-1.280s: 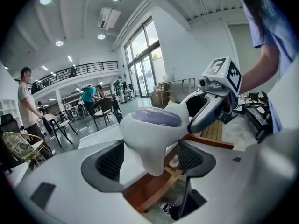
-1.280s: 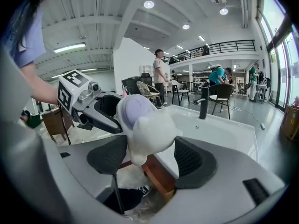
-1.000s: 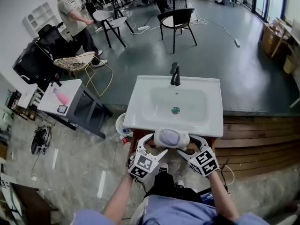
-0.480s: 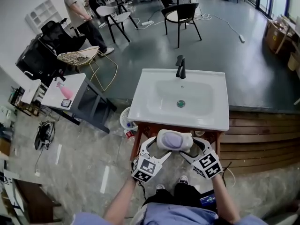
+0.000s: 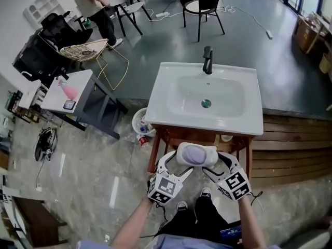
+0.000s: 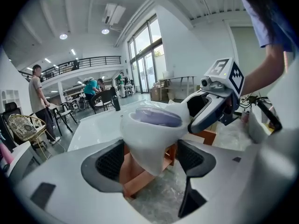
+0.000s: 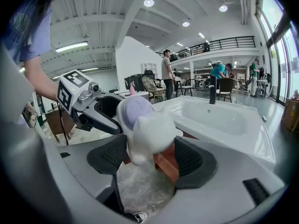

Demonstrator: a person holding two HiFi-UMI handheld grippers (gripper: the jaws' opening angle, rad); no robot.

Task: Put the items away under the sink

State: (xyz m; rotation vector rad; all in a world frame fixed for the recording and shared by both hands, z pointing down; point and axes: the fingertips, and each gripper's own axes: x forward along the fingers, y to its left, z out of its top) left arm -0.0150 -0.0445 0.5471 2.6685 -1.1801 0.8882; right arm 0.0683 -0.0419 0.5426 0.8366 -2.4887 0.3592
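A soft white pouch with a purple patch [image 5: 196, 154] hangs in the air in front of the white sink [image 5: 161, 115], held from both ends. My left gripper [image 5: 175, 164] is shut on its left end and my right gripper [image 5: 212, 165] on its right end. In the left gripper view the pouch [image 6: 152, 134] sits between the dark pads of the left gripper [image 6: 152, 160], with the right gripper [image 6: 212, 101] beyond. The right gripper view shows the pouch [image 7: 142, 127] pinched in the right gripper [image 7: 149, 160]. The wooden frame [image 5: 158, 139] under the sink shows just past the pouch.
A black faucet [image 5: 207, 60] stands at the sink's back. A small white fan [image 5: 140, 122] and a bottle [image 5: 139, 138] lie by the frame's left leg. A side table [image 5: 52, 105] with a pink spray bottle, chairs [image 5: 199, 7], a person [image 5: 93, 4] and a wooden step [image 5: 290, 144] surround.
The sink has slid up the head view and the frame under it now shows. The pouch stays held between both grippers, now farther from the sink's front edge.
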